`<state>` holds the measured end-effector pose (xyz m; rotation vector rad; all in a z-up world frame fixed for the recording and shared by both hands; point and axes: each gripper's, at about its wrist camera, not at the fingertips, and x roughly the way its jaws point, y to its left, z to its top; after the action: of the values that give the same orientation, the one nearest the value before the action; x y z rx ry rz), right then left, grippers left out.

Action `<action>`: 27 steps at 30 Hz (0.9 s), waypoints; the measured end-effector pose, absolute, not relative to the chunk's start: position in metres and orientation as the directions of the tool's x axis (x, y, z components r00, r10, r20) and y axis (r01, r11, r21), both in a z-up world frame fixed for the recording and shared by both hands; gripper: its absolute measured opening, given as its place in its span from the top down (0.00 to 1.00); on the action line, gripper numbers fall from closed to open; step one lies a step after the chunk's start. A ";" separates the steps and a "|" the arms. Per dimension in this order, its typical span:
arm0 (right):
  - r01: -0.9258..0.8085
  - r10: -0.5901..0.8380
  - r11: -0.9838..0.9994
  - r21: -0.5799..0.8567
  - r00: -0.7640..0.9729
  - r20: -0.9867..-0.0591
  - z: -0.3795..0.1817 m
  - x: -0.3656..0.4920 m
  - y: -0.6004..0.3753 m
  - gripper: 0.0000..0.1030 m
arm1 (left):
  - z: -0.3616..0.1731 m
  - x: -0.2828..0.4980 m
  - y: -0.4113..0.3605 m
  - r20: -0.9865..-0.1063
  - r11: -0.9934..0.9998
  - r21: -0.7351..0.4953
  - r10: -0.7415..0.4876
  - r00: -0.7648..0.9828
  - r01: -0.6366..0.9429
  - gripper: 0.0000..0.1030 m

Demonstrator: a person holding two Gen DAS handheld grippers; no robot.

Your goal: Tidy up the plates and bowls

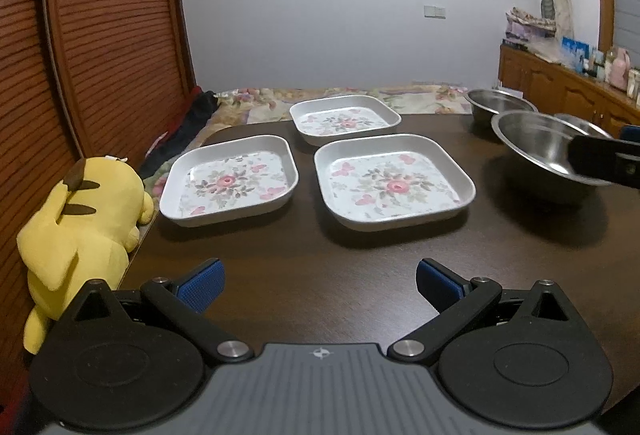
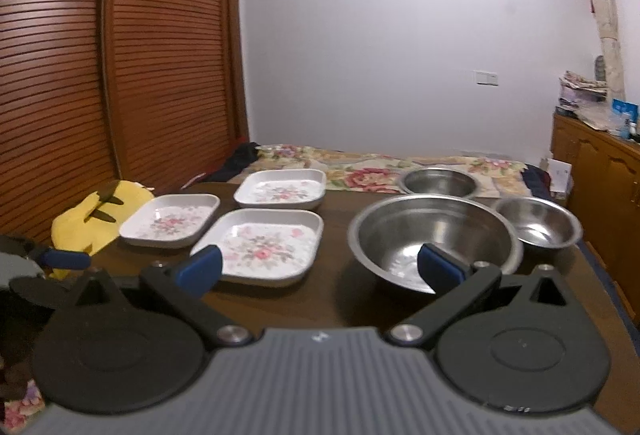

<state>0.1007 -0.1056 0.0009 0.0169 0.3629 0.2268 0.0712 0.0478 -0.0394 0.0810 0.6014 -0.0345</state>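
Blue-padded fingers of my left gripper (image 1: 318,285) stand wide apart over bare dark wooden surface (image 1: 320,255), gripping nothing. Ahead of it lie three square white floral plates: near-left (image 1: 229,179), near-right (image 1: 394,183) and far (image 1: 345,119). My right gripper (image 2: 320,269) is also spread, its right finger dipping inside the near rim of the large round steel bowl (image 2: 434,235), not clamped. Two smaller steel bowls sit behind, far (image 2: 440,182) and right (image 2: 538,221). I judge the right gripper nearer the bowls, the left nearer the plates.
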 end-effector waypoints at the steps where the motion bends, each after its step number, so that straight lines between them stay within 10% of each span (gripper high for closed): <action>1: -0.227 0.230 0.973 0.052 0.908 -0.349 0.002 0.103 -0.101 0.00 | -0.039 0.073 0.052 -0.565 0.997 0.059 -0.010 0.825 0.053 0.00; 13: -0.317 0.309 0.947 0.047 0.862 -0.401 -0.004 0.144 -0.065 0.13 | -0.016 0.104 0.091 -0.482 0.999 0.005 -0.045 0.875 0.054 0.01; 27: -0.236 0.187 0.971 -0.036 0.846 -0.500 -0.038 0.177 -0.048 0.54 | -0.047 0.148 0.079 -0.513 0.984 -0.011 -0.158 0.844 0.178 0.50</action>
<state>0.1773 -0.0477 -0.0381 -0.0972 0.5170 0.2231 0.1482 0.0786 -0.0468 0.0376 0.5381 -0.1777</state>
